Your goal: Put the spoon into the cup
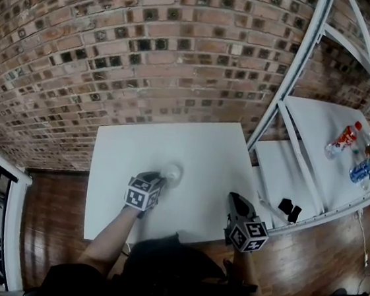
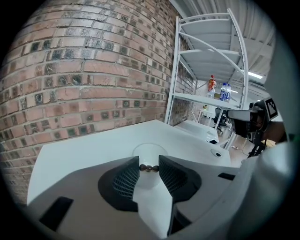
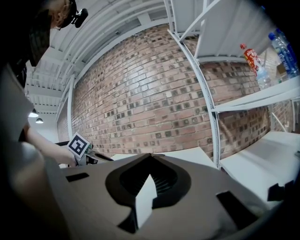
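Your right gripper has its jaws closed together, tip to tip, with nothing between them. Just to their right stands the white shelf rack, in front of the brick wall. A red-labelled bottle and clear bottles sit on the rack's upper shelf. Well left of the rack is your left gripper. The white table lies between it and the rack.
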`<act>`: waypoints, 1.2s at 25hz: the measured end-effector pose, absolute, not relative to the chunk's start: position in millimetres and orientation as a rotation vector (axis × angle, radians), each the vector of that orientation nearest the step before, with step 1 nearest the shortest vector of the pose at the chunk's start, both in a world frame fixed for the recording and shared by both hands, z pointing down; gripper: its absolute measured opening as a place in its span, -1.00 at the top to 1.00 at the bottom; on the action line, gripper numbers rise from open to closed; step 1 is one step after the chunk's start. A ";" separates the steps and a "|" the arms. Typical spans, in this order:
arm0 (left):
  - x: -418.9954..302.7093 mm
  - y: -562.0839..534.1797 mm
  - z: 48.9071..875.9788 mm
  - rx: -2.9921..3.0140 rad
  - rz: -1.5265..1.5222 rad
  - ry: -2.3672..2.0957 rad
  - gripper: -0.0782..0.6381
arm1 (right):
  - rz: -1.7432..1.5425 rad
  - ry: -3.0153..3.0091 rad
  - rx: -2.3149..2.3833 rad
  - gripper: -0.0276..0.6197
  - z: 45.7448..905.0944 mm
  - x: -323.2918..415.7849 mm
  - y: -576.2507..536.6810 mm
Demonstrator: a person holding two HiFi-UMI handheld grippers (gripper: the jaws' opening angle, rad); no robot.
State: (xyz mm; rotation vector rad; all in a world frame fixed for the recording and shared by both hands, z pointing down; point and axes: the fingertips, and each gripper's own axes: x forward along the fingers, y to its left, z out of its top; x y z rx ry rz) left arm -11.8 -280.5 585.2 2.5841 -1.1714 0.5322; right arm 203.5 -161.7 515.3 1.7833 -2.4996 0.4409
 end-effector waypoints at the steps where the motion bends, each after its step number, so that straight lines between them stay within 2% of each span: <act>1: -11.7 -280.5 584.6 2.594 0.534 -1.178 0.40 | 0.440 -2.497 1.785 0.90 515.1 204.9 -162.5; 3: -10.8 -279.7 582.9 2.620 0.542 -1.185 0.31 | 0.439 -2.495 1.784 0.90 514.9 206.7 -164.7; 9: -16.0 -275.2 558.3 2.636 0.443 -1.224 0.31 | 0.431 -2.512 1.734 0.90 513.8 196.3 -174.7; 16: -68.2 -268.9 514.4 2.615 0.216 -1.373 0.33 | 0.414 -2.576 1.623 0.90 511.3 167.1 -187.2; 18: -87.8 -262.7 501.7 2.614 0.155 -1.452 0.48 | 0.410 -2.590 1.600 0.90 510.1 160.8 -188.7; 19: -96.9 -259.4 494.5 2.614 0.114 -1.496 0.50 | 0.405 -2.595 1.589 0.90 509.0 158.9 -189.2; 21: -113.9 -251.7 480.2 2.609 0.018 -1.583 0.74 | 0.397 -2.605 1.566 0.90 507.8 155.6 -189.1; 26: -135.4 -229.4 457.6 2.594 -0.153 -1.662 0.77 | 0.402 -2.613 1.543 0.90 511.4 149.0 -191.3; 30: -140.4 -210.5 447.3 2.611 -0.170 -1.677 0.77 | 0.384 -2.620 1.531 0.91 511.0 137.5 -192.8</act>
